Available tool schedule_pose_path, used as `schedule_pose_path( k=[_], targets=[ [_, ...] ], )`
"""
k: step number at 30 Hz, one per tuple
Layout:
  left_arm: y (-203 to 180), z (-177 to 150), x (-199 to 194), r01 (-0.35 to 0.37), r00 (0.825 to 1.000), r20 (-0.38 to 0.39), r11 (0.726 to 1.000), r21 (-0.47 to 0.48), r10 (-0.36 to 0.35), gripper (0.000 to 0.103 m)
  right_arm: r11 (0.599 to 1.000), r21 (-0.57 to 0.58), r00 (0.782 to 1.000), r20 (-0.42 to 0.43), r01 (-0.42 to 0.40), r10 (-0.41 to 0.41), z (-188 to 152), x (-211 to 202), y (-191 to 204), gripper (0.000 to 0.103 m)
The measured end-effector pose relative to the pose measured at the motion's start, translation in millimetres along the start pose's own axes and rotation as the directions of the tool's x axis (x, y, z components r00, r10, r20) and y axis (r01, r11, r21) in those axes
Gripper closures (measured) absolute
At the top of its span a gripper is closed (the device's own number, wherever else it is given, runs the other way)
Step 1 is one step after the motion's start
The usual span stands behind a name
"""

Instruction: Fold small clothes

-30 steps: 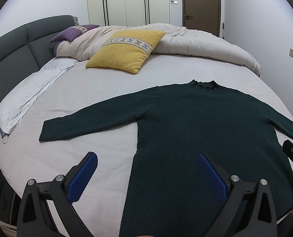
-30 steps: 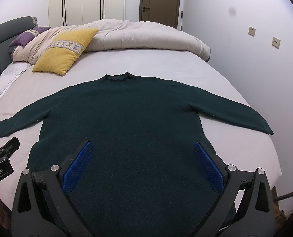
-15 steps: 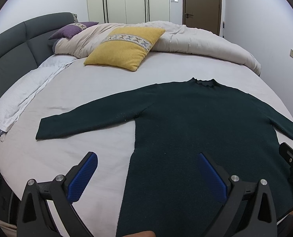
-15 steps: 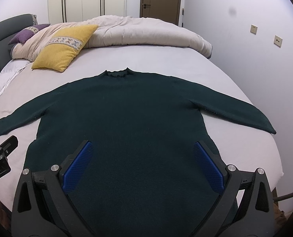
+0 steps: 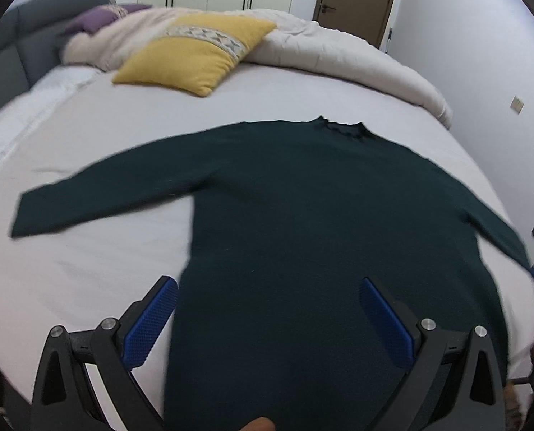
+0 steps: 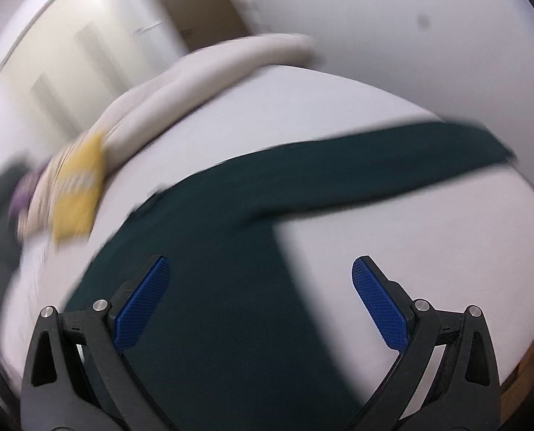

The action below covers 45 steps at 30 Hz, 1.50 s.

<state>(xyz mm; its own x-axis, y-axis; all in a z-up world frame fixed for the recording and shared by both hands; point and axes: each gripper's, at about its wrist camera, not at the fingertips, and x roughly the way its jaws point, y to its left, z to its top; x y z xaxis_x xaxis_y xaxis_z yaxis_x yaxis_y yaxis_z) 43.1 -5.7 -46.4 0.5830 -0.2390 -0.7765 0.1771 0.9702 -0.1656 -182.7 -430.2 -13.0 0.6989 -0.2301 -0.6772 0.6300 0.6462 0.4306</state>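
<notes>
Left gripper: fingers spread wide, holding nothing, above the hem of the dark green sweater. Sweater lies flat on the bed, sleeves outstretched, collar toward the yellow pillow. Right gripper: likewise spread and empty, above the sweater's right side; view blurred.

no readable text, labels or signs anywhere

soft even indoor light; right wrist view heavily motion-blurred, fisheye edges dark.
</notes>
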Motion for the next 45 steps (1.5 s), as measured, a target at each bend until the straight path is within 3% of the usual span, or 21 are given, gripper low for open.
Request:
schedule_pose_path(
  k=[2, 6, 8, 12, 13, 15, 16, 17, 19, 22, 24, 26, 28, 30, 32, 34, 36, 39, 41, 45],
  targets=[
    [-2, 7, 9, 0.058, 0.998, 0.004, 0.998, -0.01, -0.058, 0.0, 0.983, 0.182, 1.0, 0.004, 0.006, -0.007, 23, 8, -64, 0.013],
    [-18, 20, 27, 0.094, 0.995, 0.023, 0.995, 0.023, -0.095, 0.0, 0.873, 0.484, 0.998, 0.005, 0.051, -0.061, 46, 17, -175, 0.022],
    [-27, 25, 38, 0.1, 0.995, -0.009, 0.994, 0.038, -0.099, 0.0, 0.825, 0.566, 0.999, 0.036, 0.0, -0.024, 49, 18, -206, 0.031],
    [-35, 33, 56, 0.118, 0.991, -0.059, 0.993, 0.024, -0.117, 0.0, 0.817, 0.576, 0.997, 0.074, -0.045, 0.003, 68, 31, -223, 0.033],
    [-36, 33, 59, 0.129, 0.99, -0.065, 0.992, 0.014, -0.128, 0.0, 0.813, 0.58, 0.997, 0.076, -0.052, 0.01, 72, 37, -226, 0.039],
    [-35, 35, 64, 0.156, 0.985, -0.067, 0.988, -0.004, -0.156, 0.0, 0.791, 0.609, 0.997, 0.079, -0.063, 0.019, 81, 50, -235, 0.061],
    [-33, 36, 66, 0.17, 0.983, -0.067, 0.985, -0.016, -0.17, 0.0, 0.787, 0.614, 0.997, 0.071, -0.056, 0.015, 88, 56, -239, 0.078],
    [-30, 36, 68, 0.185, 0.98, -0.069, 0.982, -0.032, -0.187, 0.0, 0.793, 0.609, 0.999, 0.054, -0.032, -0.001, 91, 61, -239, 0.087],
    [-18, 38, 70, 0.21, 0.974, -0.068, 0.975, -0.072, -0.215, 0.001, 0.823, 0.568, 0.998, 0.032, 0.025, -0.052, 106, 65, -239, 0.092],
    [2, 40, 77, 0.267, 0.957, -0.07, 0.95, -0.16, -0.28, 0.006, 0.915, 0.403, 0.998, 0.04, 0.034, -0.055, 123, 68, -184, 0.094],
    [10, 44, 84, 0.289, 0.948, -0.074, 0.936, -0.201, -0.309, 0.015, 0.973, 0.231, 0.999, 0.028, 0.026, -0.034, 129, 79, -121, 0.094],
    [18, 46, 85, 0.314, 0.94, -0.065, 0.922, -0.226, -0.336, 0.017, 0.998, 0.06, 1.0, 0.014, 0.007, -0.008, 124, 90, -58, 0.095],
    [25, 48, 83, 0.327, 0.936, -0.051, 0.914, -0.24, -0.348, 0.017, 0.989, -0.137, 0.999, -0.026, -0.047, 0.044, 108, 109, 20, 0.095],
    [33, 50, 82, 0.348, 0.929, -0.035, 0.9, -0.264, -0.369, 0.017, 0.951, -0.288, 0.992, -0.078, -0.116, 0.098, 77, 127, 92, 0.095],
    [40, 52, 84, 0.363, 0.922, -0.026, 0.887, -0.286, -0.386, 0.017, 0.909, -0.377, 0.981, -0.145, -0.177, 0.13, 40, 145, 148, 0.095],
    [47, 52, 85, 0.372, 0.918, -0.025, 0.88, -0.296, -0.397, 0.017, 0.868, -0.456, 0.973, -0.203, -0.196, 0.113, 3, 167, 192, 0.094],
    [48, 53, 89, 0.375, 0.915, -0.033, 0.878, -0.297, -0.402, 0.017, 0.822, -0.533, 0.966, -0.245, -0.202, 0.078, -41, 183, 219, 0.093],
    [47, 55, 99, 0.378, 0.911, -0.05, 0.876, -0.299, -0.41, 0.016, 0.774, -0.562, 0.934, -0.342, -0.293, 0.106, -89, 193, 232, 0.073],
    [40, 57, 107, 0.385, 0.905, -0.064, 0.873, -0.3, -0.421, 0.016, 0.772, -0.546, 0.925, -0.354, -0.325, 0.139, -104, 173, 227, 0.051],
    [12, 64, 122, 0.403, 0.892, -0.092, 0.871, -0.282, -0.443, 0.015, 0.798, -0.491, 0.931, -0.28, -0.349, 0.235, -117, 109, 183, 0.046]
  ],
)
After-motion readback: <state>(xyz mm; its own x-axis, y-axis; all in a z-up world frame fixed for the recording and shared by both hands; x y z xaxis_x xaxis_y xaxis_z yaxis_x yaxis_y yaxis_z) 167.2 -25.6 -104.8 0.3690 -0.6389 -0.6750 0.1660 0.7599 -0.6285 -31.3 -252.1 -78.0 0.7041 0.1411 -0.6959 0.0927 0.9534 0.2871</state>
